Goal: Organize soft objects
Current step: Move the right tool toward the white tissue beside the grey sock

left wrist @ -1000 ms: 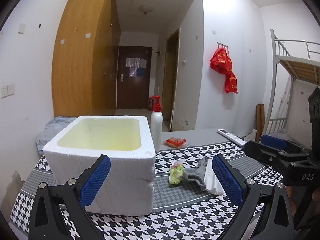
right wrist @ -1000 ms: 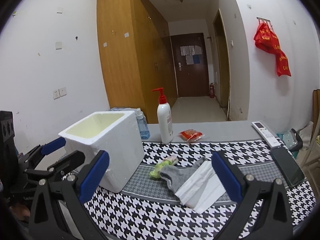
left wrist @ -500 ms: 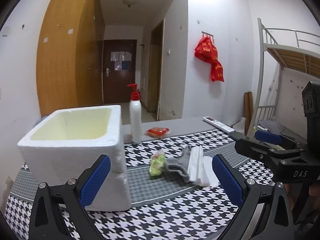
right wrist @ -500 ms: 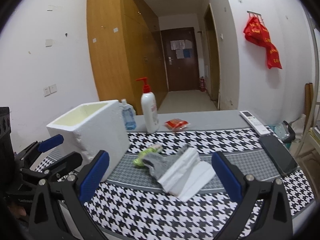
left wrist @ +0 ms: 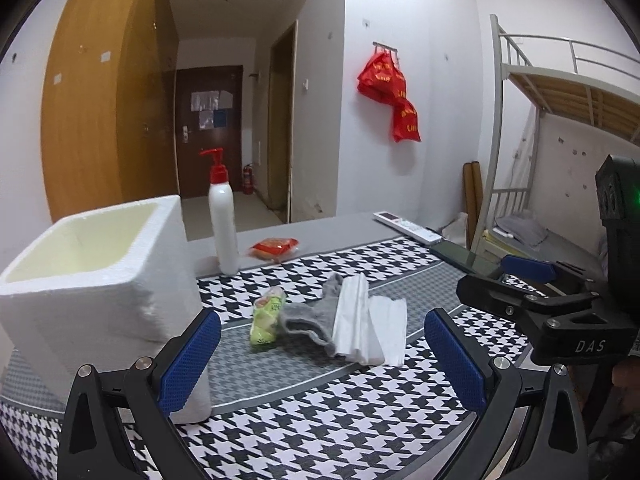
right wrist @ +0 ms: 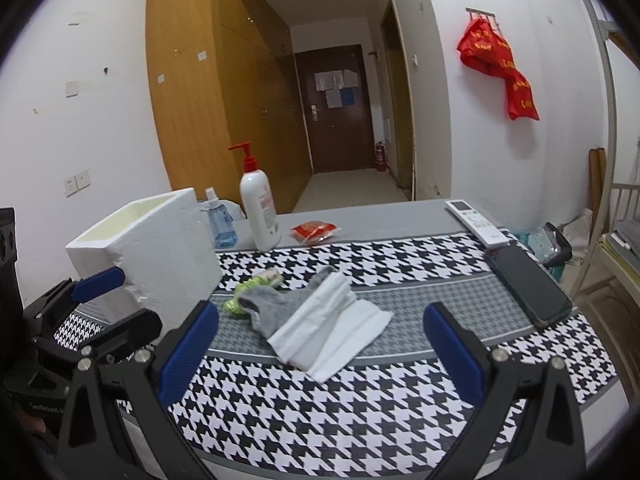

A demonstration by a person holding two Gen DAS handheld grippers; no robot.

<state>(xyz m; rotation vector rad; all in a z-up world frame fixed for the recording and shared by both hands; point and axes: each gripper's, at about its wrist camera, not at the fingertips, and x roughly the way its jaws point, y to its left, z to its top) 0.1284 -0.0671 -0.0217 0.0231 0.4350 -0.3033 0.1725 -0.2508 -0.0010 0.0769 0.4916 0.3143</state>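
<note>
One sock (left wrist: pixel 308 316), one tissue (left wrist: pixel 370 328), one box (left wrist: pixel 92 276)

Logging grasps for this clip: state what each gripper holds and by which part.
Nothing is held. The left gripper and right gripper are both open above the houndstooth cloth; the grey sock and folded white tissue lie untouched.

The tablecloth (left wrist: pixel 360 412) has a black and white houndstooth pattern, with a band of finer grey check across the middle. The foam box (left wrist: pixel 100 280) is white outside and pale yellow inside. The sock (right wrist: pixel 272 308) is grey, the folded tissue (right wrist: pixel 332 328) is white, and the small packet (left wrist: pixel 266 316) is light green. The pump bottle (left wrist: pixel 224 220) is white with a red pump. The snack packet (right wrist: pixel 316 231) is red. The gripper pads (left wrist: pixel 192 364) are blue on black frames.
</note>
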